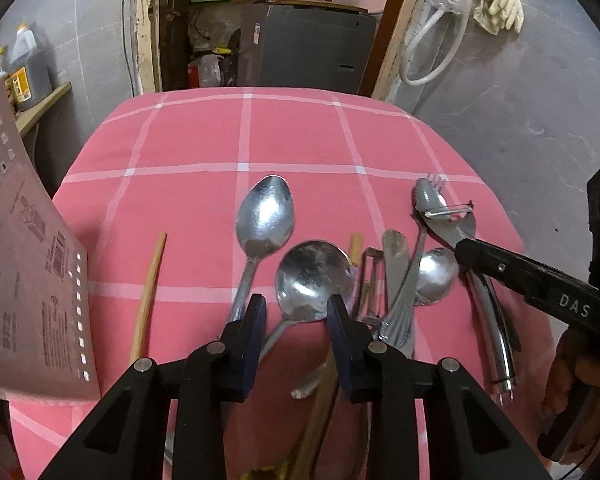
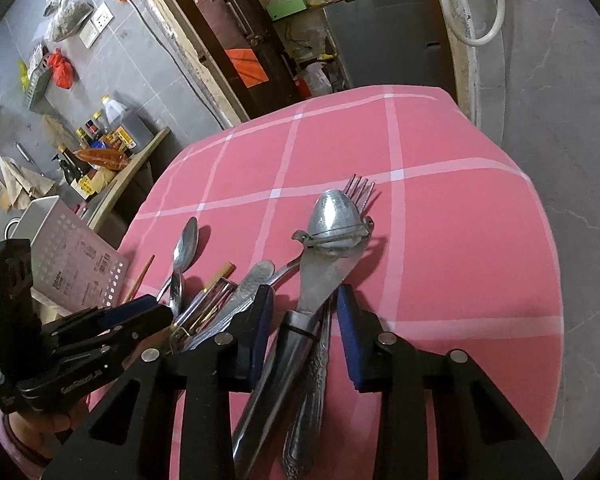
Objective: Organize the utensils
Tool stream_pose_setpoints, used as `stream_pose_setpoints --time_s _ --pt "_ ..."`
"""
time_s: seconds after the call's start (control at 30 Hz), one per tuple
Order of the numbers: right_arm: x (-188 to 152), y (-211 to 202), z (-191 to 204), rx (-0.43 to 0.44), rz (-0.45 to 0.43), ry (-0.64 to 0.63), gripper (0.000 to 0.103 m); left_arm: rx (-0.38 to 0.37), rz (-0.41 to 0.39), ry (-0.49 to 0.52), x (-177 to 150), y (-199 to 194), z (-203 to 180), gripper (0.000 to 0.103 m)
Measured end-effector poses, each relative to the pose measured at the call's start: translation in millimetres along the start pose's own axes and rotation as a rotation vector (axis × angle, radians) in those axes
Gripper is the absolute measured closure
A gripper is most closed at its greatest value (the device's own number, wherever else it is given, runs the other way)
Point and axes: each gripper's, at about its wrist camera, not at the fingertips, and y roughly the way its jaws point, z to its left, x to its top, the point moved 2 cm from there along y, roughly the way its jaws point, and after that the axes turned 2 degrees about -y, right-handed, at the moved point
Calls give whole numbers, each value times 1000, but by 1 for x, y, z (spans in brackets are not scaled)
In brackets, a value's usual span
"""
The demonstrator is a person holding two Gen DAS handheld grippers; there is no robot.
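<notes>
- A table covered with a pink checked cloth (image 1: pixel 204 136) is shown in both wrist views; the utensils are gathered on its near part.
- The left gripper (image 1: pixel 296 308) is seen pointing steeply down with its blue pads part-way apart. The handle of a round-bowled spoon (image 1: pixel 314 276) passes between them; contact of the pads with that handle cannot be told.
- A larger oval spoon (image 1: pixel 265 216) is laid just to the left of the round one, its handle running beside the left pad.
- A wooden chopstick (image 1: pixel 150 284) is laid apart on the left, near a perforated pink-grey holder (image 1: pixel 32 280) at the table's left edge.
- A crowded heap is formed to the right: a table knife (image 1: pixel 394 256), a small spoon (image 1: pixel 436 272) and a second chopstick's tip (image 1: pixel 355 245), overlapping one another.
- The right gripper (image 2: pixel 304 308) is seen with its pads part-way apart, straddling the handles of a peeler (image 2: pixel 332 264) and an embossed piece of cutlery (image 2: pixel 316 368); neither pad is visibly pressed on them.
- The peeler's blade is laid across an upturned spoon bowl (image 2: pixel 336 216), with the tines of a fork (image 2: pixel 362 188) protruding beyond.
- A hand (image 1: pixel 576 376) is partly visible on the right gripper's grip.
</notes>
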Motion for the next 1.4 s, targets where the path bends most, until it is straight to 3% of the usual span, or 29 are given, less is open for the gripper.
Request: stream_pose_setpoints --time_s 0.27,0.5,0.6,0.77,1.0,1.17,1.4 --pt "6 6 -4 32 9 20 74 -54 30 -37 15 13 9 72" --pt "15 10 -19 101 4 132 74 -132 59 -56 35 27 11 69" --pt "14 13 -17 100 4 132 81 -149 65 -60 36 28 11 69" --pt "12 15 -15 98 13 136 95 -201 86 -89 37 31 12 76" --pt "10 10 -14 106 18 122 96 -225 121 -118 29 32 11 95" --pt "7 9 -14 108 22 129 96 -221 131 -97 23 28 4 95" --pt "3 9 -19 116 26 140 96 -281 171 -114 29 27 4 89"
